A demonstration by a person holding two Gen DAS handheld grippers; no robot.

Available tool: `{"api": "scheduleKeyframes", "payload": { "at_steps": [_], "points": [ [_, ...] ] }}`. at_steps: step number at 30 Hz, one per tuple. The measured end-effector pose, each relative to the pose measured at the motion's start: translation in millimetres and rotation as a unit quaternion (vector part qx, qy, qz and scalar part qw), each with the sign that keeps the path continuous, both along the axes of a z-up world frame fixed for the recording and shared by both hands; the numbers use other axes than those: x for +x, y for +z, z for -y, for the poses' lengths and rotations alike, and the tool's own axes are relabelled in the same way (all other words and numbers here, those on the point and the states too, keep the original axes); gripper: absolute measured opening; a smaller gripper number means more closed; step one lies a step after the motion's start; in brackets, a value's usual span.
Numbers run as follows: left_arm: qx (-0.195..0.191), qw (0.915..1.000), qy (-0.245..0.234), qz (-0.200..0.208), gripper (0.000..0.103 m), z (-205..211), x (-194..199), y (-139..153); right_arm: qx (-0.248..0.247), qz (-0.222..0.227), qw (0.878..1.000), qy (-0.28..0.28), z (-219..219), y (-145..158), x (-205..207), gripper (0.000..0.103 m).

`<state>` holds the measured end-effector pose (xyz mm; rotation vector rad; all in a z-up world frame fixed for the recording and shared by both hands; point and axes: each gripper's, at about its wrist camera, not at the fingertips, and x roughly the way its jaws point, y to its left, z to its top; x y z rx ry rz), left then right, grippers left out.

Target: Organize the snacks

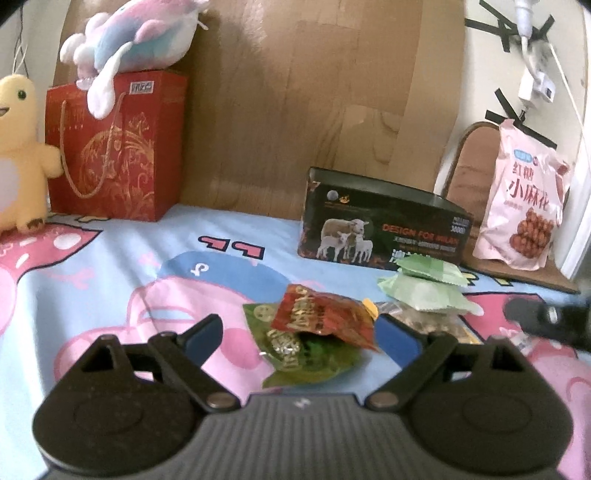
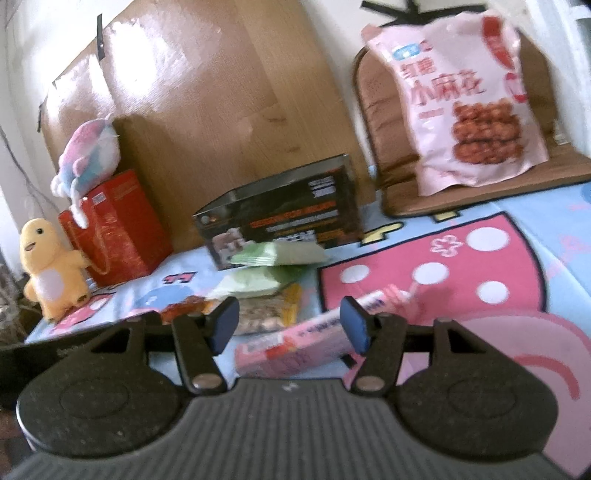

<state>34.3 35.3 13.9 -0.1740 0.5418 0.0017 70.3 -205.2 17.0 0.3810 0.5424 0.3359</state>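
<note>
Snack pickup stage: both grippers poised over loose packets, nothing gripped.

Red snack packet (image 1: pixel 323 314) lies on a green packet (image 1: pixel 306 354) just ahead of the left gripper (image 1: pixel 301 332), between its wide-open jaws but untouched; the next move likely calls for advancing and closing on it. Pink packet (image 2: pixel 295 345) lies between the open jaws of the right gripper (image 2: pixel 291 325), with no pad contact evident. Beyond them, light green packets (image 1: pixel 424 284) rest before the dark box (image 1: pixel 380 229); its contents are not visible. Red gift bag (image 1: pixel 114 147), far left, carries a plush toy (image 1: pixel 136 33) on top. All sit on the patterned bed sheet (image 1: pixel 110 266).
</note>
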Motion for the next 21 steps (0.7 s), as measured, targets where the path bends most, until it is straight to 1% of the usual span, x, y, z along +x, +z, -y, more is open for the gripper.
{"api": "scheduleKeyframes", "payload": {
  "at_steps": [4,6,8,9,12,13,15,16,17,18,19,21],
  "points": [
    [-0.006,1.0000,-0.004,0.003,0.093,-0.6,-1.1,0.0,0.009,-0.038,0.999,0.025,-3.7,16.5,42.2,0.063],
    [-0.010,0.9999,-0.006,0.005,0.093,-1.9,-2.0,0.1,0.006,-0.062,0.997,0.041,-10.2,19.8,70.2,0.068],
    [-0.015,0.9998,-0.009,0.006,0.094,-3.4,-1.8,0.1,-0.001,-0.090,0.995,0.036,-18.2,18.7,95.6,0.074],
    [-0.017,0.9998,-0.009,0.006,0.094,-4.0,-1.6,0.0,0.002,-0.106,0.994,0.036,-20.5,16.8,105.2,0.075],
    [-0.022,0.9997,-0.011,0.006,0.095,-5.5,-0.3,0.0,0.036,-0.157,0.986,0.034,-26.5,6.2,128.5,0.074],
    [-0.023,0.9996,-0.012,0.006,0.095,-5.5,-0.2,0.1,0.027,-0.165,0.985,0.034,-30.2,3.7,132.1,0.073],
    [-0.026,0.9996,-0.011,0.007,0.095,-6.4,-0.1,0.0,0.004,-0.155,0.987,0.030,-34.8,2.9,132.5,0.050],
    [-0.028,0.9995,-0.010,0.007,0.095,-6.9,-0.3,0.0,0.000,-0.145,0.989,0.031,-34.9,4.1,129.1,0.046],
    [-0.032,0.9994,-0.009,0.008,0.095,-8.1,-0.6,0.1,-0.003,-0.134,0.991,0.030,-34.2,6.8,124.4,0.036],
    [-0.036,0.9993,-0.009,0.008,0.095,-9.3,-0.6,0.2,-0.009,-0.119,0.992,0.032,-33.4,11.0,119.0,0.018],
    [-0.039,0.9992,-0.008,0.007,0.095,-10.6,-0.3,0.2,-0.023,-0.103,0.994,0.032,-33.7,16.5,111.8,0.009],
    [-0.043,0.9991,-0.004,0.003,0.095,-12.4,0.5,-0.5,-0.044,-0.079,0.995,0.038,-32.8,27.1,99.0,0.005]
  ]
}}
